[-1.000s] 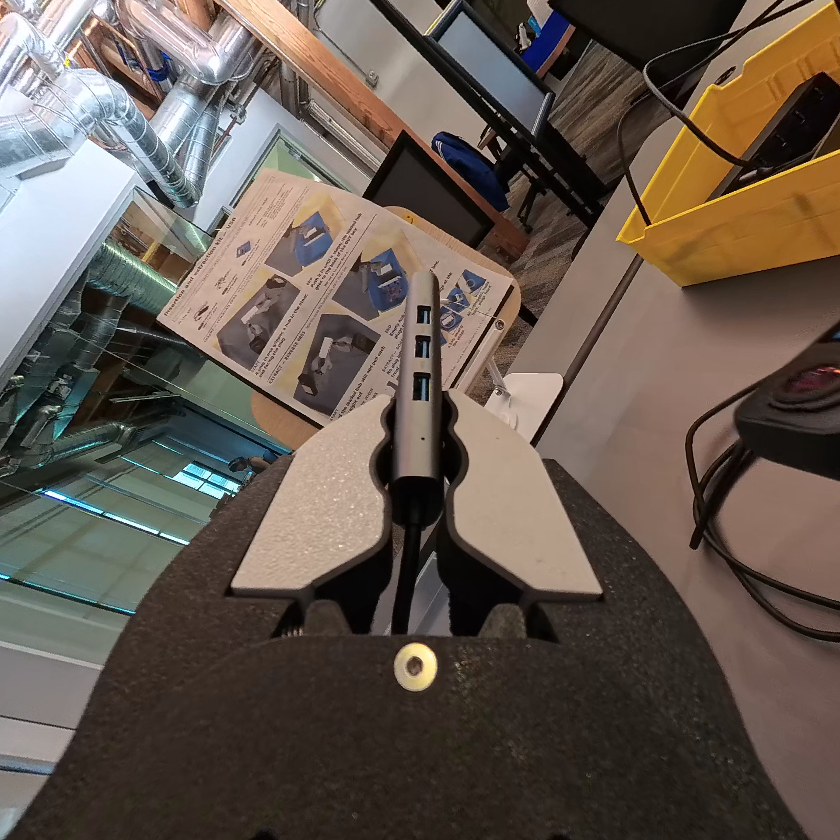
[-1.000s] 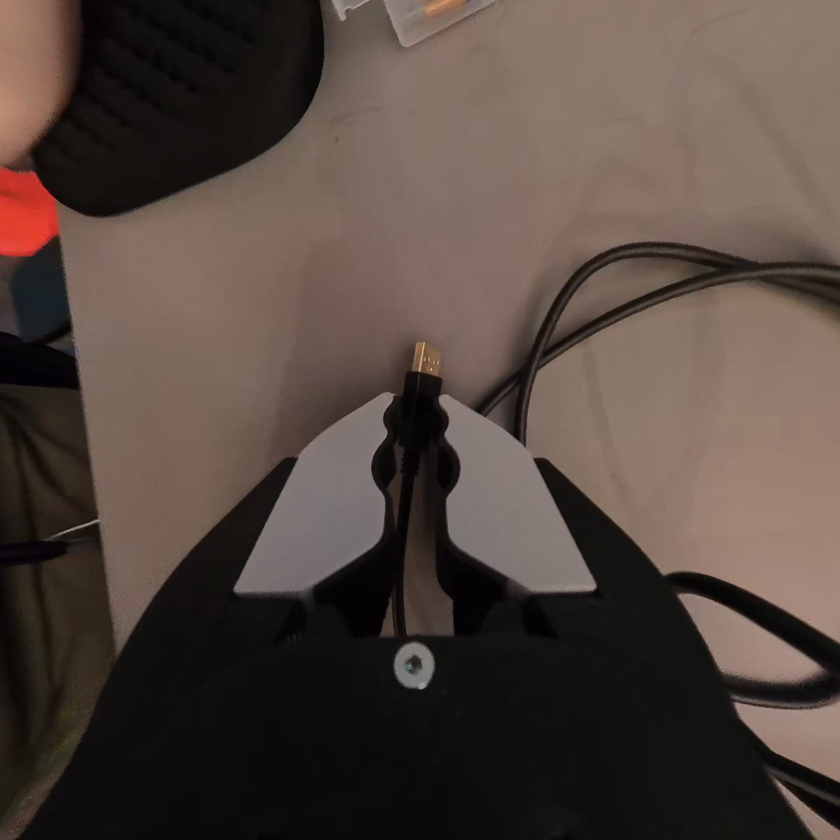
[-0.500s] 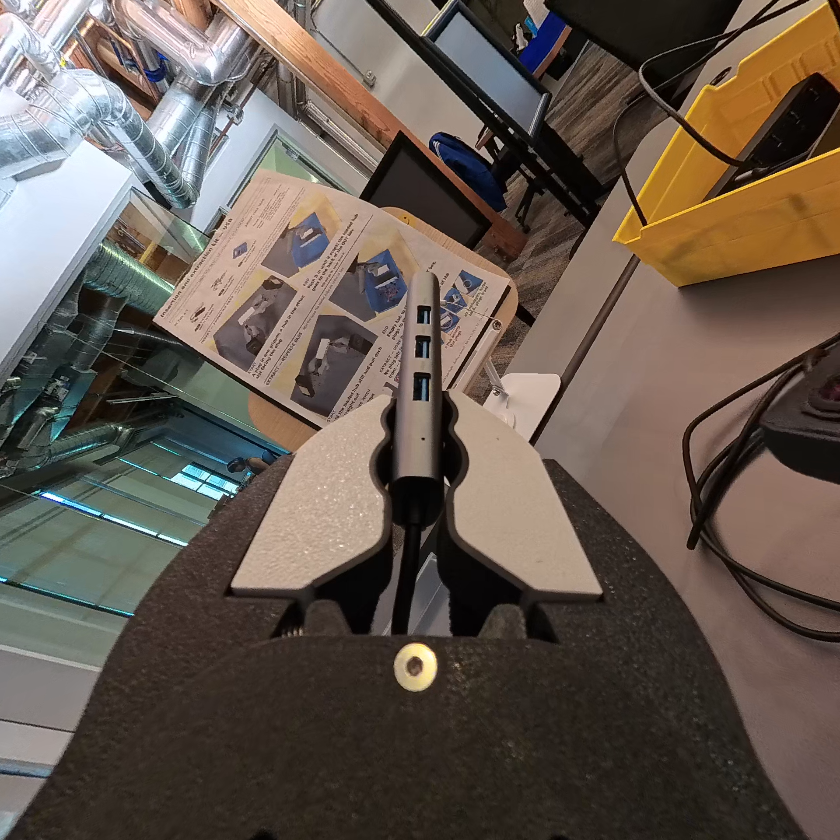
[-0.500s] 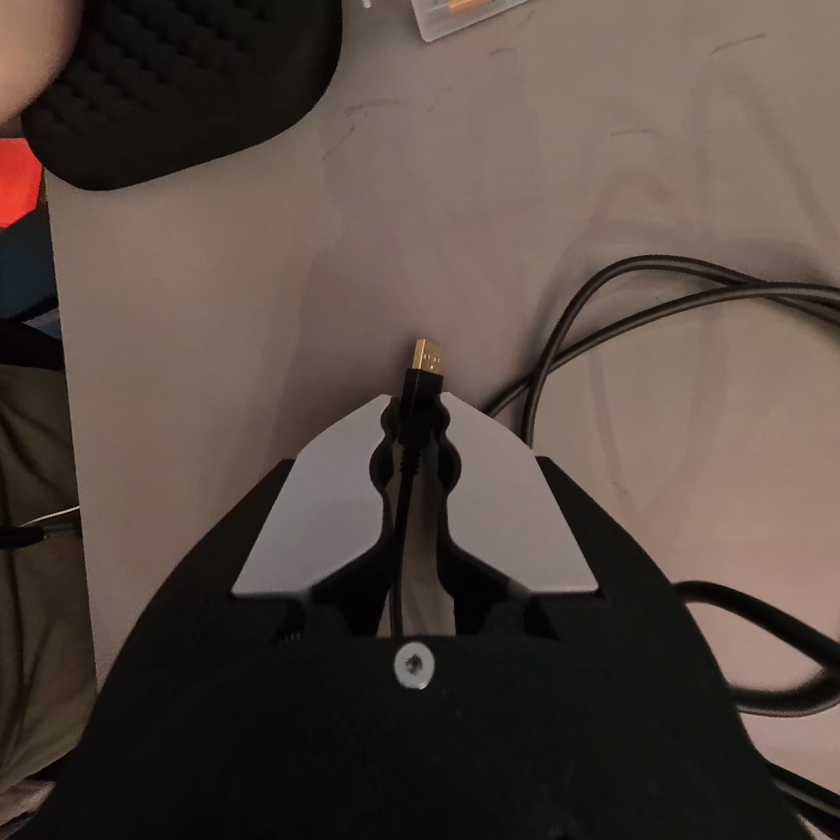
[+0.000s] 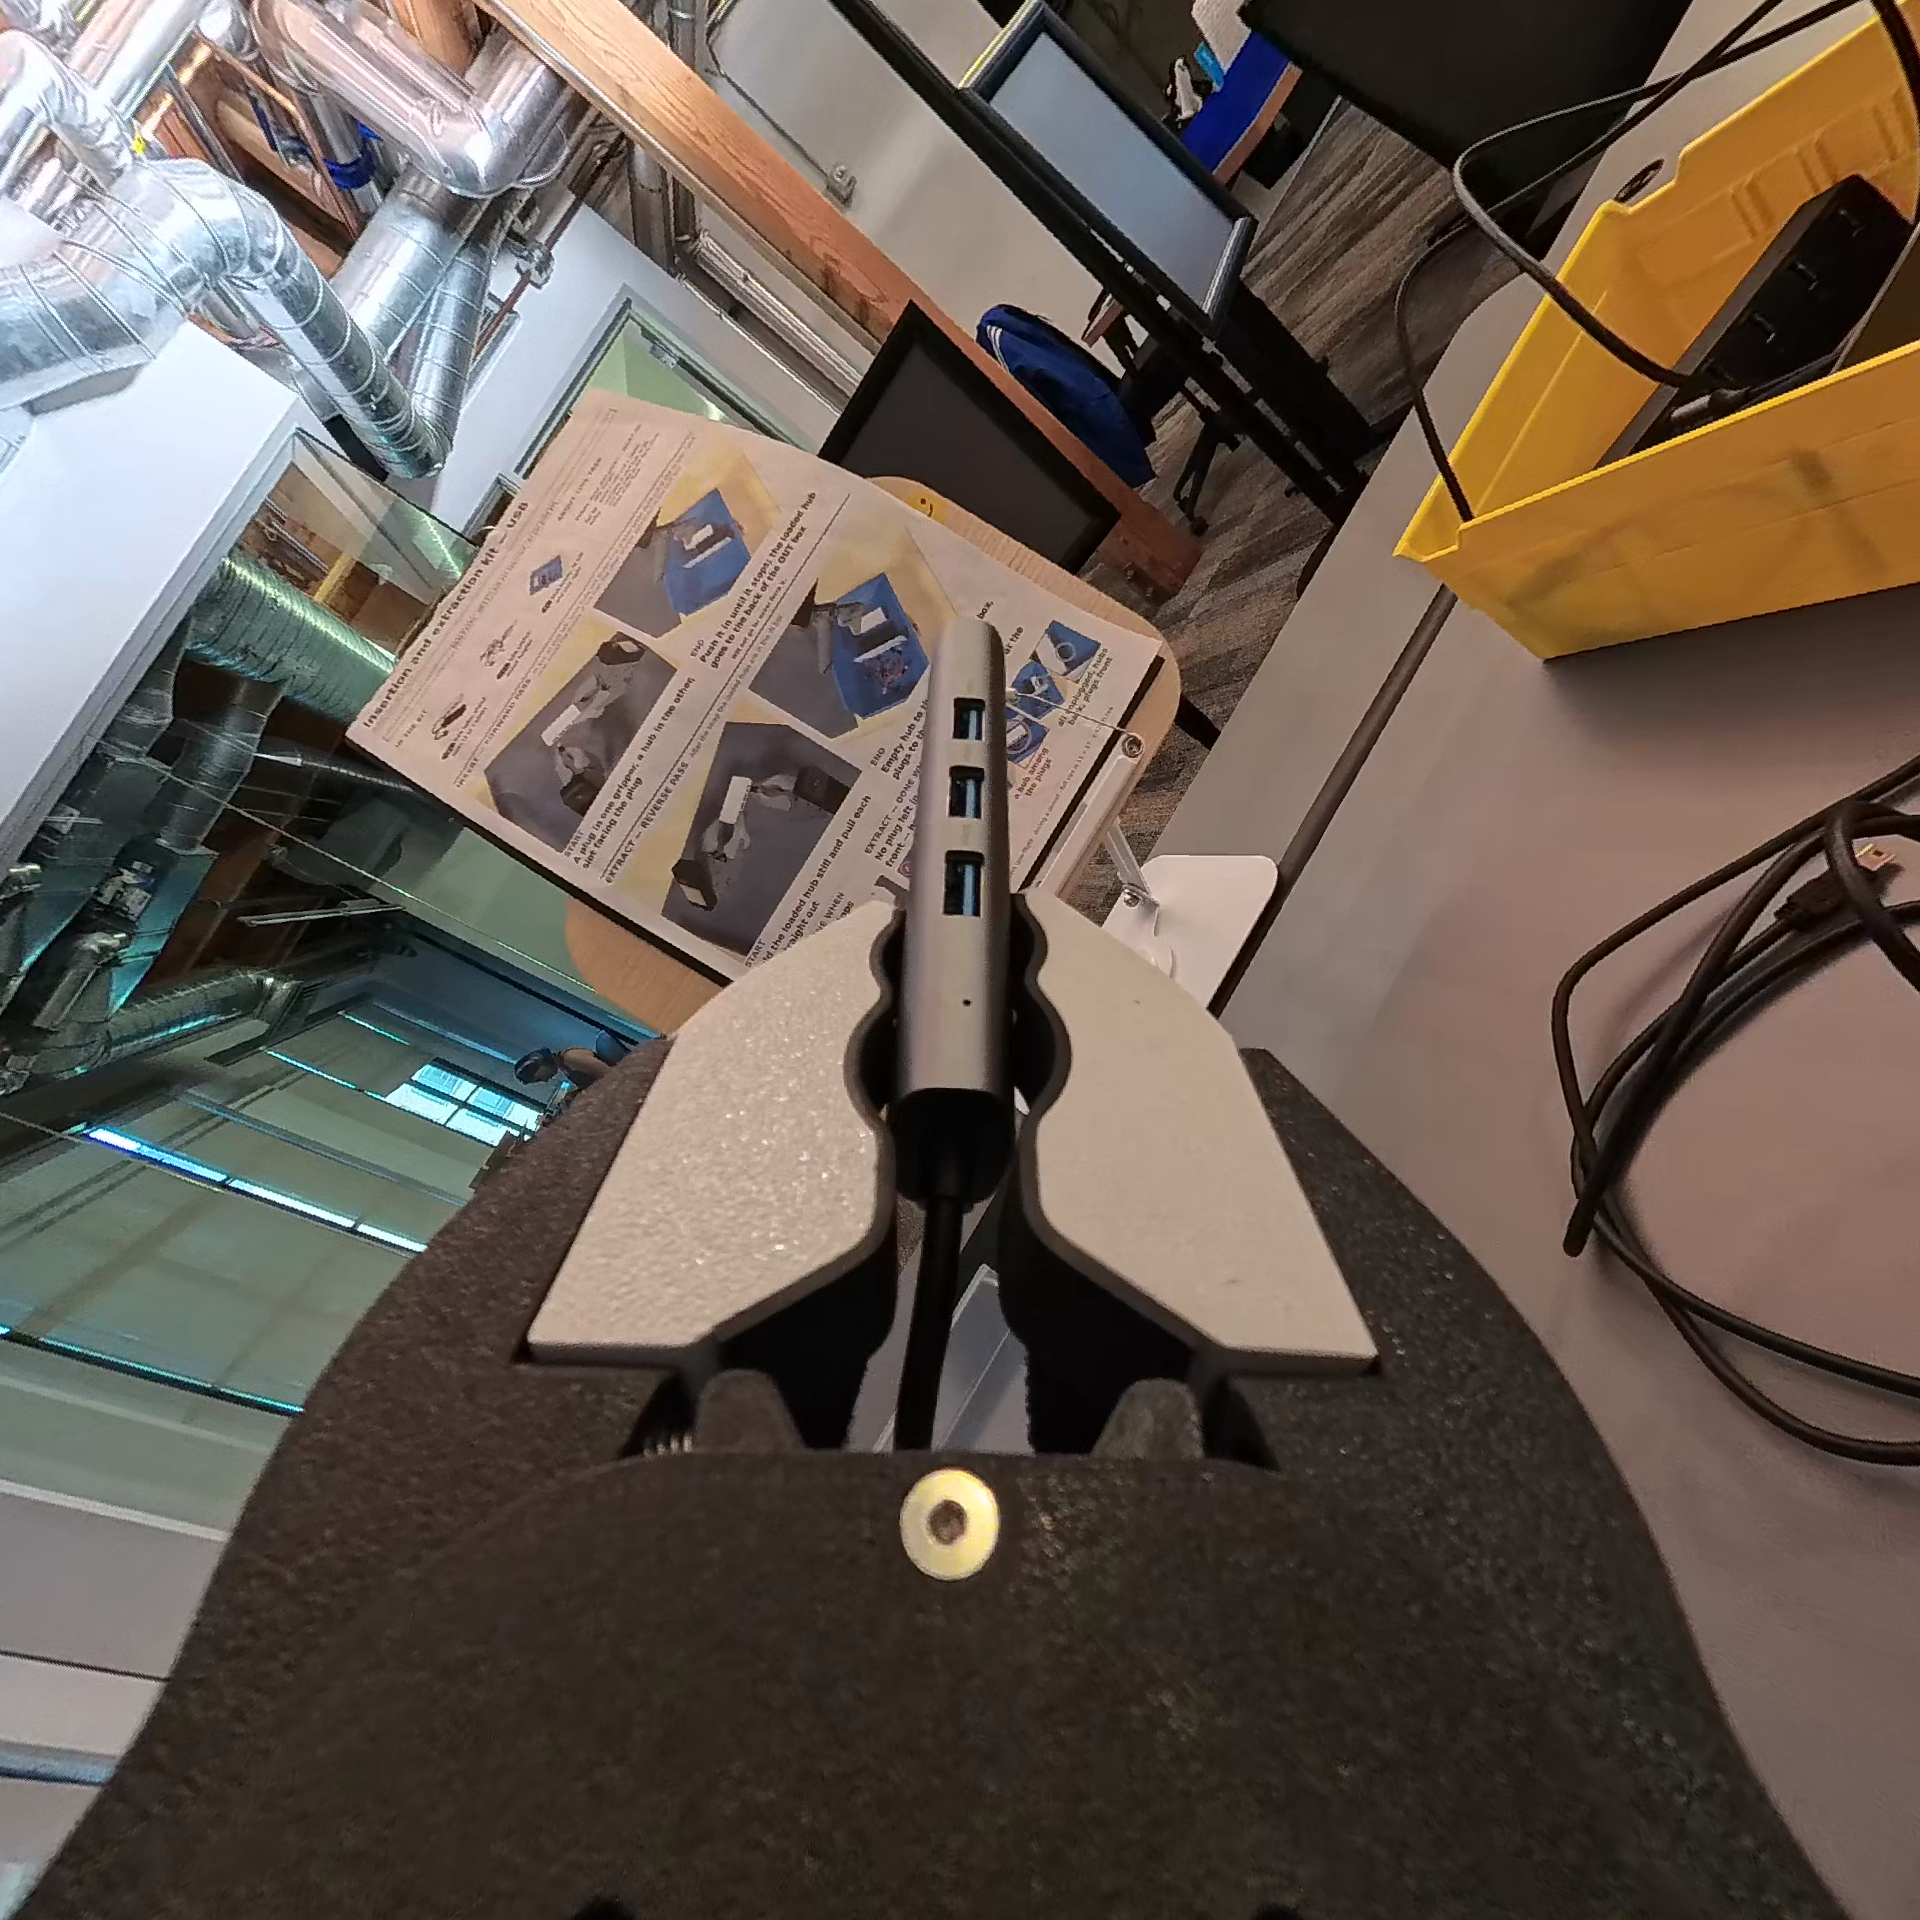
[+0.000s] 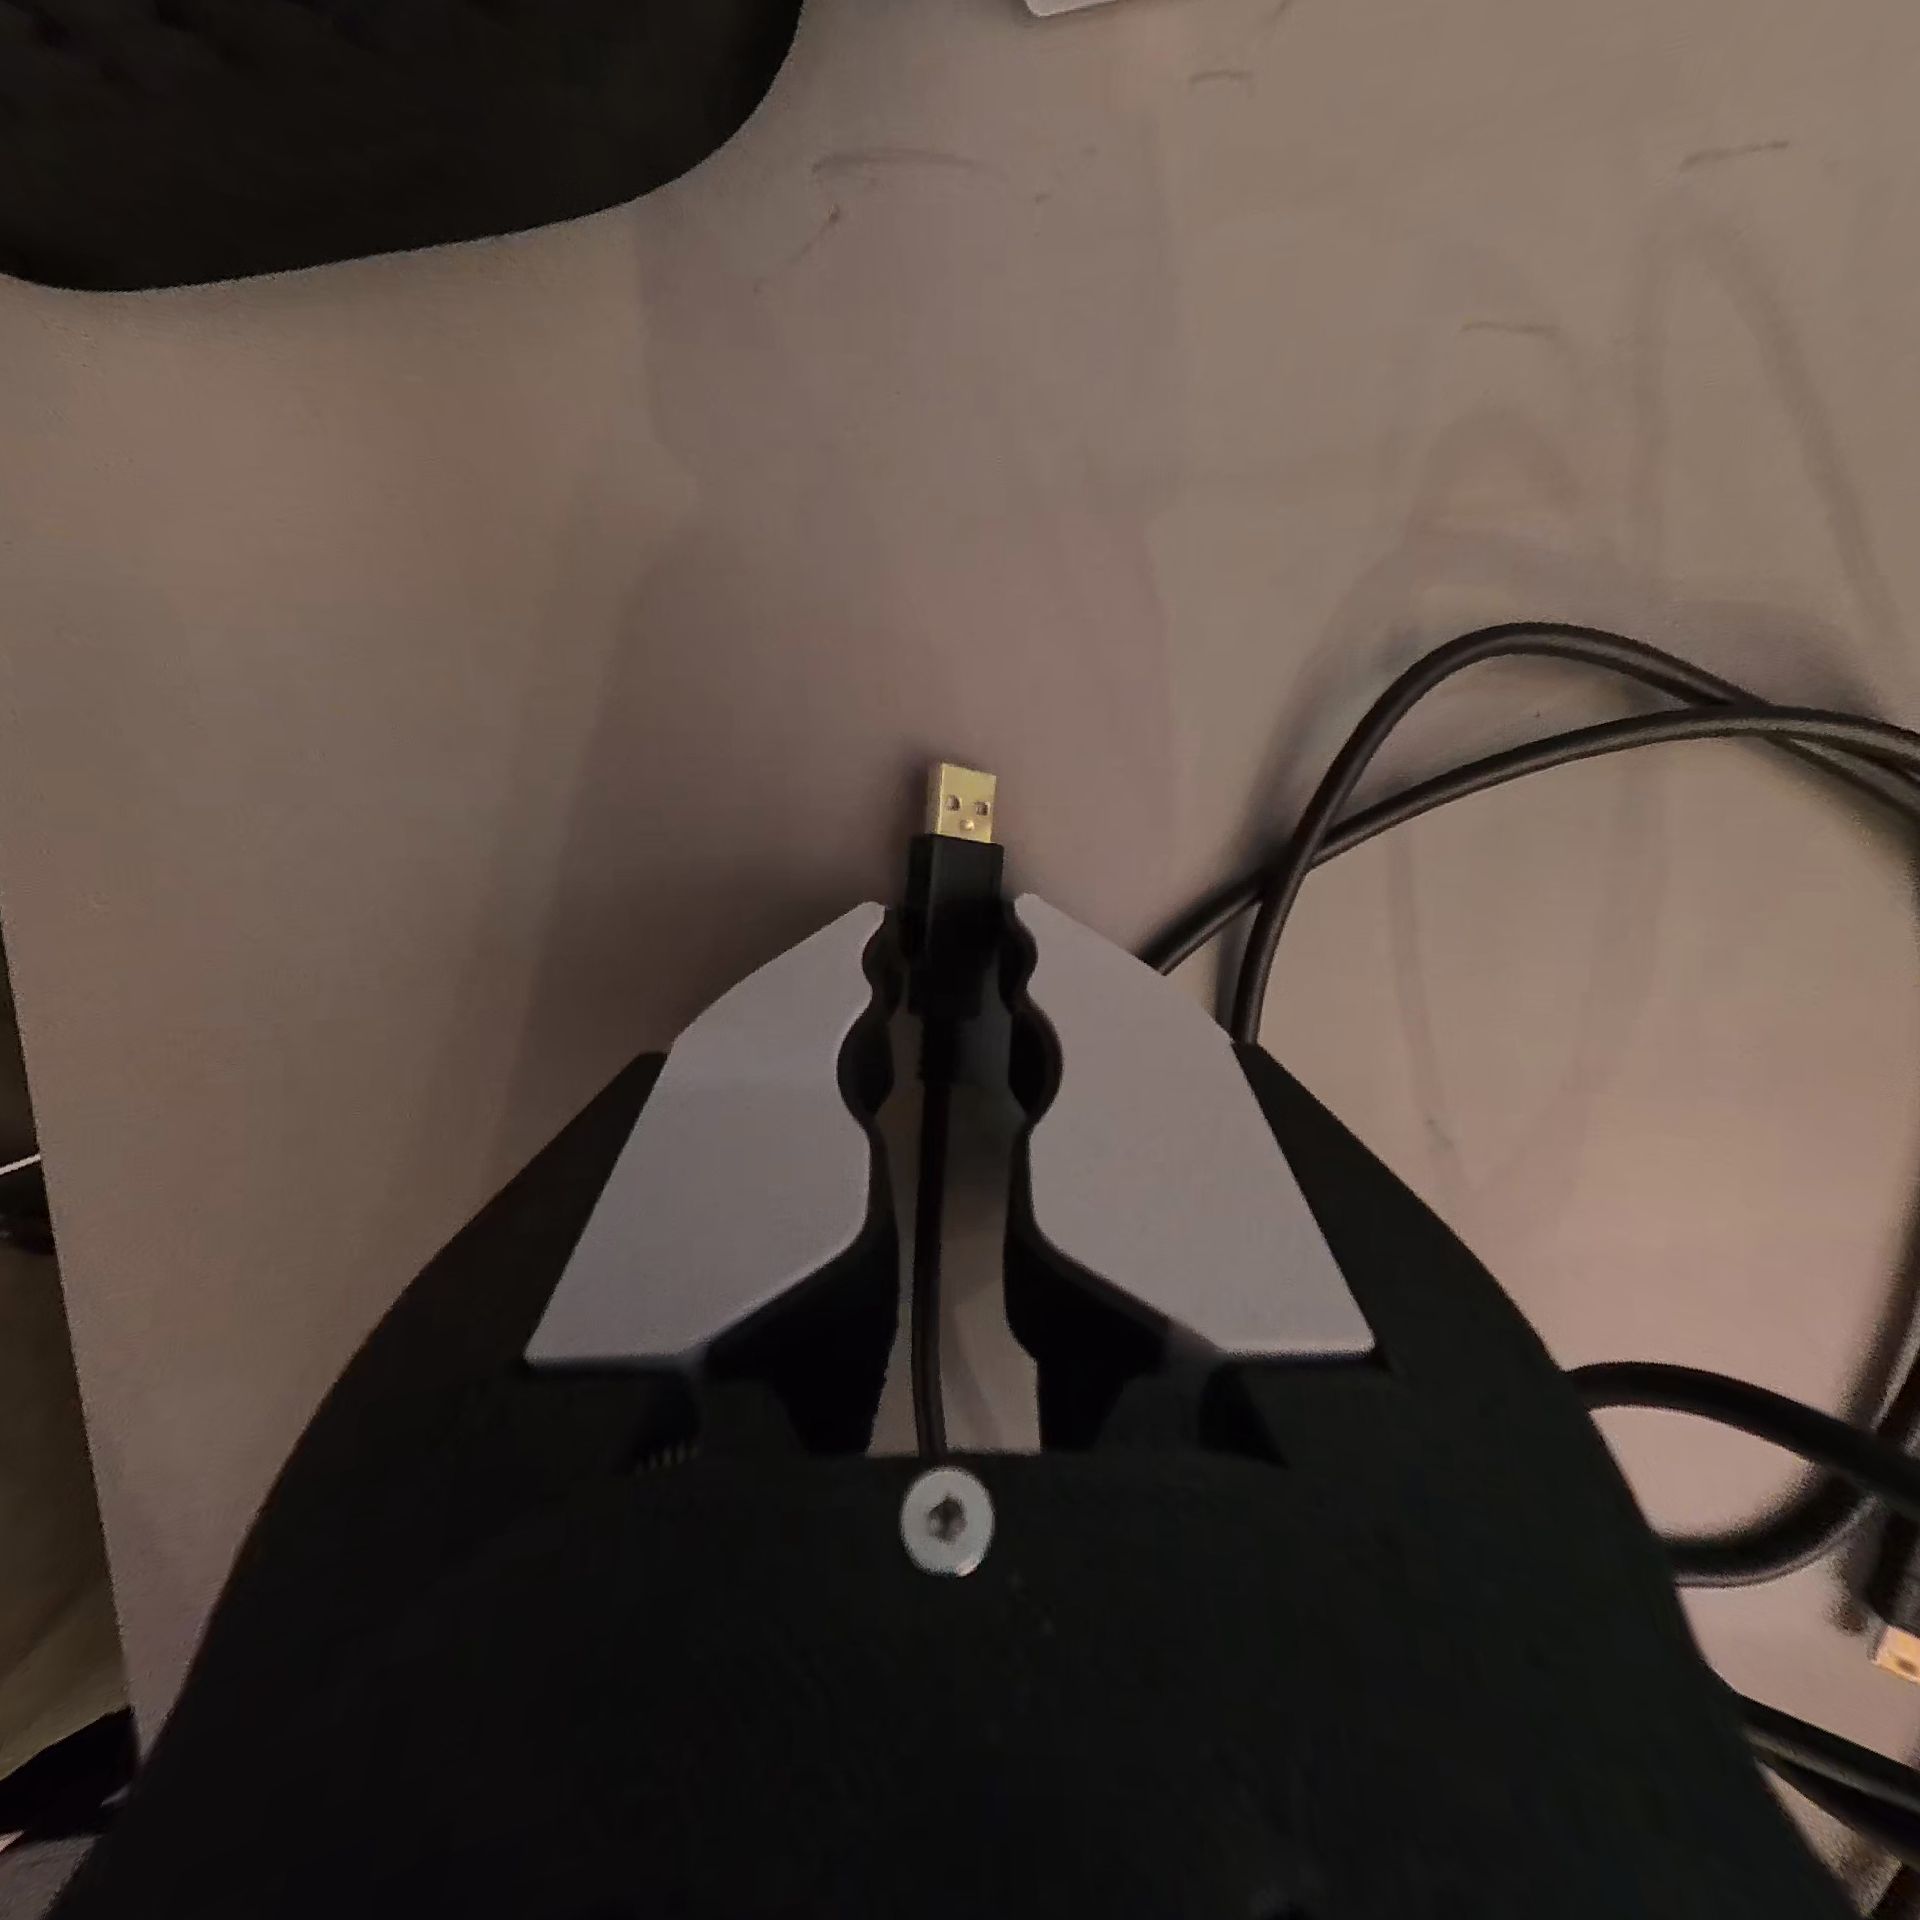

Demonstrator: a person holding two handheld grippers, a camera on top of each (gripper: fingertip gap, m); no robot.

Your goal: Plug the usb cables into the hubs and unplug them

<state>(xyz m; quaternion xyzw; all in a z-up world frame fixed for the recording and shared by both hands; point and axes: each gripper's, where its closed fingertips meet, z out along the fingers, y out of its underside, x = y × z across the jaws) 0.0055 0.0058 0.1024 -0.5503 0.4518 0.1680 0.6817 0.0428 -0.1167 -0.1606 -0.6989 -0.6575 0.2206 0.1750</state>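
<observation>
Left claw (image 5: 954, 914) is clenched on the slim grey metal hub (image 5: 958, 831), its three blue ports empty, right claw (image 6: 943, 914) on the black gold-tipped USB plug (image 6: 961, 831) above the grey bench (image 6: 416, 623), so plugging is judged not begun; only the left view shows the yellow plastic bin (image 5: 1683, 530).

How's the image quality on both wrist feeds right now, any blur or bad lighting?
Left wrist view: bright and sharp on the hub in the left gripper; wide-angle bending at the edges. Right wrist view: dim and reddish, but the gold plug in the right gripper reads clearly; loose cables soften toward the right edge.
</observation>
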